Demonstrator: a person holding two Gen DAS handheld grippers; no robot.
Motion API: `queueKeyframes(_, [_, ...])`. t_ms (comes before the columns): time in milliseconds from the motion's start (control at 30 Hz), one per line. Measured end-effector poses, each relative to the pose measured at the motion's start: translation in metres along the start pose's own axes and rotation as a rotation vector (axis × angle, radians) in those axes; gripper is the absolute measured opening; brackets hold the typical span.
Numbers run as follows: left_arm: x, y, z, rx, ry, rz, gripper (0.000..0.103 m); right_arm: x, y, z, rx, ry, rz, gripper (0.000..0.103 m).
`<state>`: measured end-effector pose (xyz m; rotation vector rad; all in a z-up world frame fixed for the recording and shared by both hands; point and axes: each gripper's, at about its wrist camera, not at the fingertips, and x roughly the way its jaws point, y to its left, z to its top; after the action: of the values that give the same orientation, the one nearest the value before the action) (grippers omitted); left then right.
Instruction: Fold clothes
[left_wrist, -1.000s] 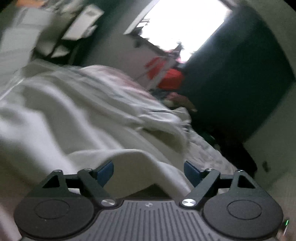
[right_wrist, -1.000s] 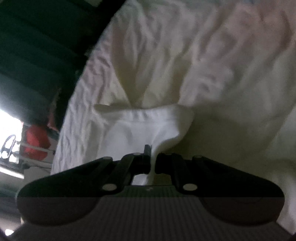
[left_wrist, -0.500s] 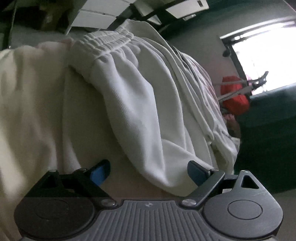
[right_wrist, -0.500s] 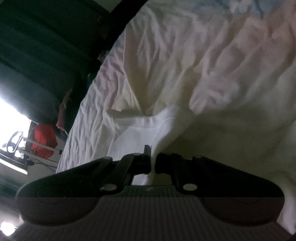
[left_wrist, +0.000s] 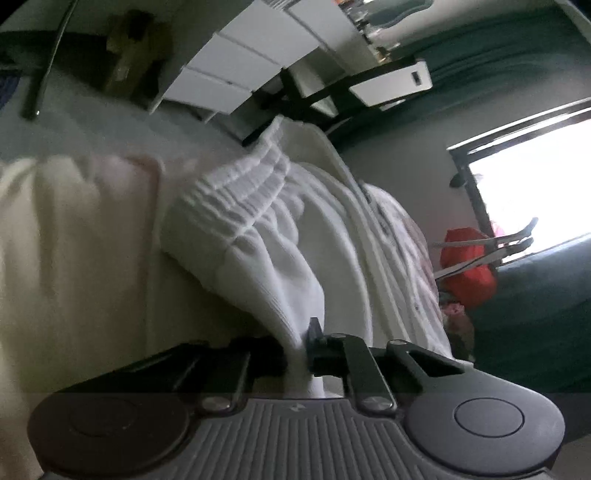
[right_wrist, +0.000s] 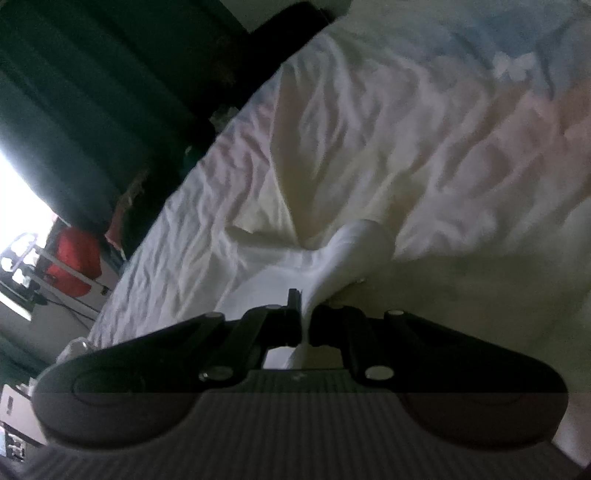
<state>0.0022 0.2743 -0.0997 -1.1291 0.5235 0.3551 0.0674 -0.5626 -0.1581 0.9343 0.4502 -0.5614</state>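
Observation:
A white garment (left_wrist: 280, 258) with a ribbed elastic waistband (left_wrist: 236, 199) lies on a bed. In the left wrist view my left gripper (left_wrist: 299, 350) is shut on a fold of this garment below the waistband. In the right wrist view my right gripper (right_wrist: 304, 325) is shut on another part of the white garment (right_wrist: 343, 258), which rises in a bunched ridge from the jaws and spreads to the left over the sheet.
The bed has a crumpled cream sheet (right_wrist: 406, 147). White drawers (left_wrist: 251, 62) and a dark frame stand behind the bed. A red object (left_wrist: 469, 269) on a rack sits by a bright window (left_wrist: 535, 199). Dark green curtains (right_wrist: 74, 92) hang beyond the bed's edge.
My left gripper was open around a fold of the garment half a second ago and has closed on it. My right gripper has stayed shut on the garment and shifted slightly.

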Motion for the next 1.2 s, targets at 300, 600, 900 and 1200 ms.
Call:
queueKeyframes(300, [-0.065, -0.004, 0.031, 0.005, -0.101, -0.074, 0.006, -0.025, 0.0, 0.005, -0.045, -0.115, -0.084, 0.006])
queueKeyframes(600, [-0.063, -0.015, 0.023, 0.231, -0.016, 0.18, 0.012, -0.013, 0.001, -0.007, -0.139, -0.036, -0.271, 0.008])
queueKeyframes(900, [-0.063, -0.064, -0.017, 0.528, -0.097, 0.266, 0.064, -0.021, 0.002, -0.003, -0.118, -0.036, -0.278, 0.059])
queueKeyframes(1200, [-0.052, -0.094, -0.066, 0.79, -0.189, 0.263, 0.083, -0.062, 0.052, -0.02, -0.299, -0.135, -0.107, 0.082])
